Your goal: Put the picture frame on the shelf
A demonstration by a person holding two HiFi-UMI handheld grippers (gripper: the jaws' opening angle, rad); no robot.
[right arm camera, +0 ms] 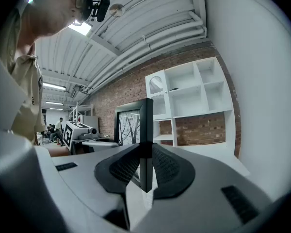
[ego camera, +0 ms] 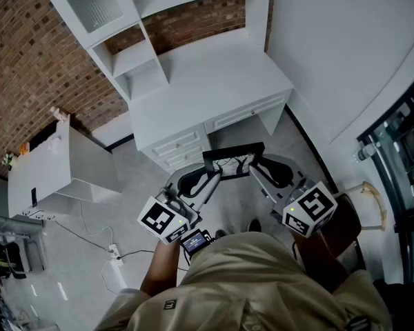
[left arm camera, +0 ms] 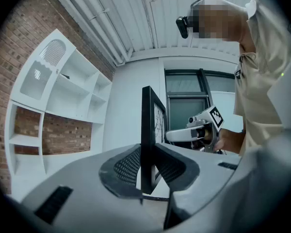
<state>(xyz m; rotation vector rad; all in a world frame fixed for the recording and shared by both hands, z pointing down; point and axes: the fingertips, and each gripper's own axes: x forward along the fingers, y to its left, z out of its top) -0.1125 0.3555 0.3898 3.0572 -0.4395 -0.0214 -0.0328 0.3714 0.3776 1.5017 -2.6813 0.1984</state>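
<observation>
Before the white worktop [ego camera: 207,74] and brick wall [ego camera: 27,54], my left hand-held gripper [ego camera: 212,176] and right hand-held gripper [ego camera: 257,174] clamp the picture frame [ego camera: 232,158]; only the right gripper view shows distant people [right arm camera: 56,130].

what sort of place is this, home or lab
Probably a lab or studio dressed as a room: bare brick wall, white desk with shelves, exposed ceiling pipes.
</observation>
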